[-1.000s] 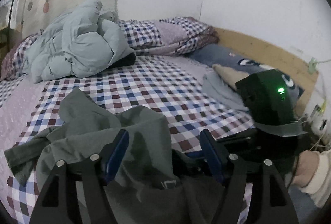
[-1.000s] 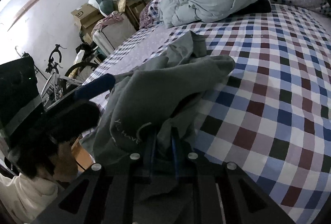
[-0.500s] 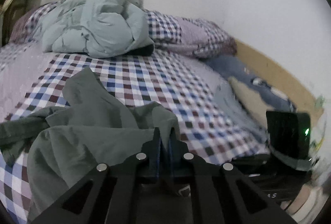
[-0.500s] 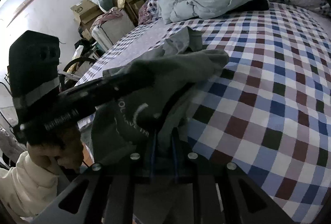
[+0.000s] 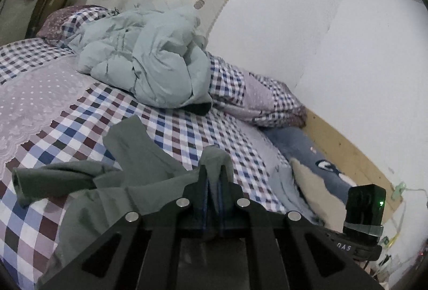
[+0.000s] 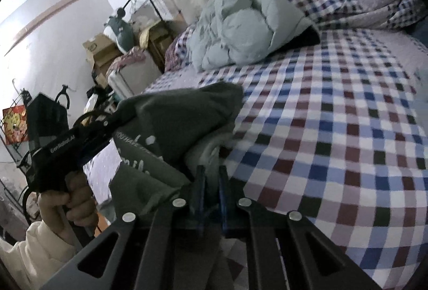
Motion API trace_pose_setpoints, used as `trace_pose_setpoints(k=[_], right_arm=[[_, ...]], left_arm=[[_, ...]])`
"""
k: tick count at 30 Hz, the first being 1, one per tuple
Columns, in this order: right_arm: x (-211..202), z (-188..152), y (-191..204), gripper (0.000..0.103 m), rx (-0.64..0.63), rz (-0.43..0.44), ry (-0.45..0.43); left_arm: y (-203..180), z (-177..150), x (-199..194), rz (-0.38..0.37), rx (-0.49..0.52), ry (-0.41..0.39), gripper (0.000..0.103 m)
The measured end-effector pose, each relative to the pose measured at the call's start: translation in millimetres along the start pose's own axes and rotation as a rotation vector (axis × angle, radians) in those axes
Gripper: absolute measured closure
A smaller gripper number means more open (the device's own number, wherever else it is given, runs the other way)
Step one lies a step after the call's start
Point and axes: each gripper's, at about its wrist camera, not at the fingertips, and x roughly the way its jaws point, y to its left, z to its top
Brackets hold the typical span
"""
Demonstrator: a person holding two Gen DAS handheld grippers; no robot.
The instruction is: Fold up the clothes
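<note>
Pinching the crumpled grey-green cotton sweatshirt with both tools: the left gripper has its jaws closed on a raised ridge of the fabric, and the right gripper is clamped on another edge near pale lining, so the cloth hangs stretched between the two, likely to lift and spread it for a fold. The garment sits at the near edge of the bed, around 7 o'clock in the left wrist view, one sleeve trailing toward 9; white lettering shows in the right wrist view. Not folded flat at this moment. Surface is a blue, maroon and white checked bedsheet, soft, so grip slack is probable. A bunched pale-blue quilted duvet lies at 12 o'clock, checked pillow at 2, white wall behind, cardboard boxes at 10 in the right view.
</note>
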Motion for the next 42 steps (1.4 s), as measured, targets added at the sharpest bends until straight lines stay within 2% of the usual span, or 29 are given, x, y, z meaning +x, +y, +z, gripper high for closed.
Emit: trace_pose_setpoints(k=[6, 15, 20, 25, 33, 40, 42], right_arm=[[-27.0, 11.5, 1.5, 0.096, 0.003, -0.027, -0.102], [-78.6, 27.1, 13.6, 0.096, -0.025, -0.036, -0.285], [-106.7, 29.8, 20.6, 0.096, -0.065, -0.059, -0.349], [-133.8, 32.8, 14.8, 0.096, -0.067, -0.074, -0.394], [-155.7, 26.5, -19.3, 0.094, 0.033, -0.145, -0.405], [-159.0, 19.8, -52.1, 0.090, 0.074, -0.210, -0.345], [-156.5, 17.9, -62.0, 0.081, 0.101, -0.211, -0.326]], left_arm=[[-8.0, 4.4, -9.0, -0.030, 0.010, -0.036, 0.099], [-40.3, 21.6, -22.9, -0.120, 0.028, -0.084, 0.099], [-72.4, 36.5, -21.2, -0.160, 0.075, -0.078, 0.099], [-100.5, 36.5, -7.9, -0.162, 0.124, -0.034, 0.099], [-144.5, 36.3, 13.5, -0.164, 0.201, 0.037, 0.098], [-126.1, 1.0, 31.6, -0.125, 0.154, 0.116, 0.096], [-119.7, -15.1, 34.8, -0.111, 0.154, 0.154, 0.096]])
